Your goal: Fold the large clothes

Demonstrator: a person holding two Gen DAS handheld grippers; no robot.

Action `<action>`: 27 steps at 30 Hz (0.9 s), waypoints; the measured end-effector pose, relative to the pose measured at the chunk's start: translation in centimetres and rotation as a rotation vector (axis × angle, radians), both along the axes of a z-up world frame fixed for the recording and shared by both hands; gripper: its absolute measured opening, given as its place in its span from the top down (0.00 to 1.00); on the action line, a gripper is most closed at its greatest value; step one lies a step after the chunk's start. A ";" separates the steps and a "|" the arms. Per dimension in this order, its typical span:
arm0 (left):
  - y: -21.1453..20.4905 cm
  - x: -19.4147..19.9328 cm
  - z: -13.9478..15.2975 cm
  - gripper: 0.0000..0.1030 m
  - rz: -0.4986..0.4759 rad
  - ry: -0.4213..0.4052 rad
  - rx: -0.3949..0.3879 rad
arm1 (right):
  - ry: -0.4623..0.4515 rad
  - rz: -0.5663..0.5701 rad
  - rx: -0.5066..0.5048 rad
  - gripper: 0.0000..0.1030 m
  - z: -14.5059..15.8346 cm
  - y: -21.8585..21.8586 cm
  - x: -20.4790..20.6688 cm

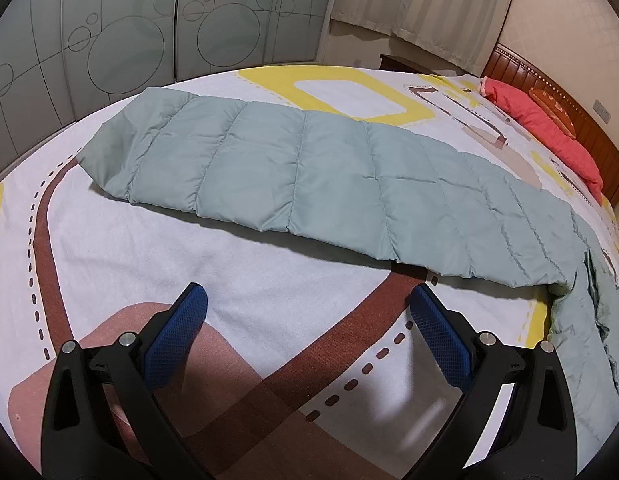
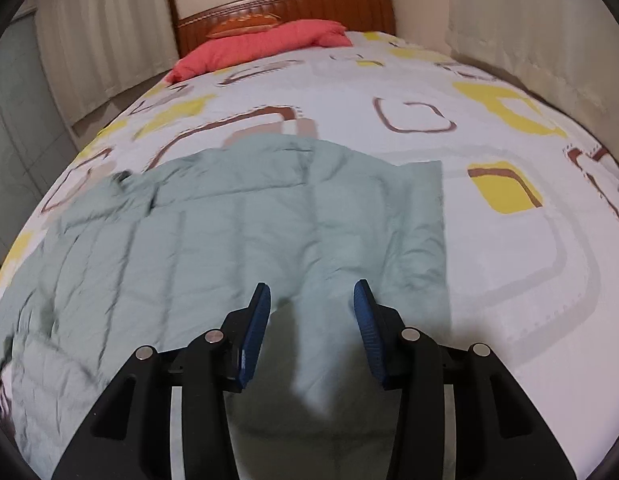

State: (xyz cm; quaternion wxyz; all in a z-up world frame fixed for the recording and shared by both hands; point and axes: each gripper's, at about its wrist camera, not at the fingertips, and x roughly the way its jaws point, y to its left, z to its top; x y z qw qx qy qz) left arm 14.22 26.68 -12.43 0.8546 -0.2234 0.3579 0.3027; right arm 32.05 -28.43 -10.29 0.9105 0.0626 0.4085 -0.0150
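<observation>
Nearest in the left wrist view: left gripper (image 1: pixel 307 300), black arms with blue textured pads, jaws spread wide with nothing between them, hovering over the brown band of the patterned bedsheet (image 1: pixel 245 276). Just beyond, stretched across the bed: pale green quilted puffer coat (image 1: pixel 309 176), laid long and flat, its right end spilling toward the near right edge. Farther back, a coral-red pillow (image 1: pixel 549 128) against the carved wooden headboard (image 1: pixel 557 92); at the far left, frosted wardrobe doors with circle outlines (image 1: pixel 109 44); cream curtains (image 1: pixel 421 0) behind.

In the right wrist view: right gripper (image 2: pixel 312 292), same blue pads, jaws partly apart, poised over the coat's near edge, fabric seen between the pads but no pressing visible. View blurred.
</observation>
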 end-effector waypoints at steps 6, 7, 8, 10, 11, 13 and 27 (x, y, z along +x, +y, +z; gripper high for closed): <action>0.0 -0.2 0.2 0.02 -0.001 -0.018 -0.018 | 0.052 0.019 -0.037 0.56 -3.1 1.4 0.4; 0.1 -0.3 0.2 0.02 -0.002 -0.022 -0.025 | 0.052 0.017 -0.040 0.56 -3.0 1.4 0.4; 0.2 -0.4 0.3 0.02 -0.003 -0.028 -0.034 | 0.051 0.016 -0.040 0.56 -3.0 1.4 0.4; 0.6 -0.8 0.5 0.02 -0.010 -0.051 -0.065 | 0.042 0.015 -0.036 0.56 -3.1 1.3 0.3; 0.9 -1.0 0.7 0.02 -0.025 -0.060 -0.083 | 0.039 0.015 -0.036 0.55 -3.0 1.3 0.3; 1.6 -1.7 1.1 0.02 -0.029 -0.096 -0.114 | 0.037 0.019 -0.036 0.53 -3.1 1.4 0.1; 14.4 -6.4 0.6 0.44 0.267 -0.340 -0.236 | 0.021 0.021 -0.031 0.52 -3.1 1.5 -0.3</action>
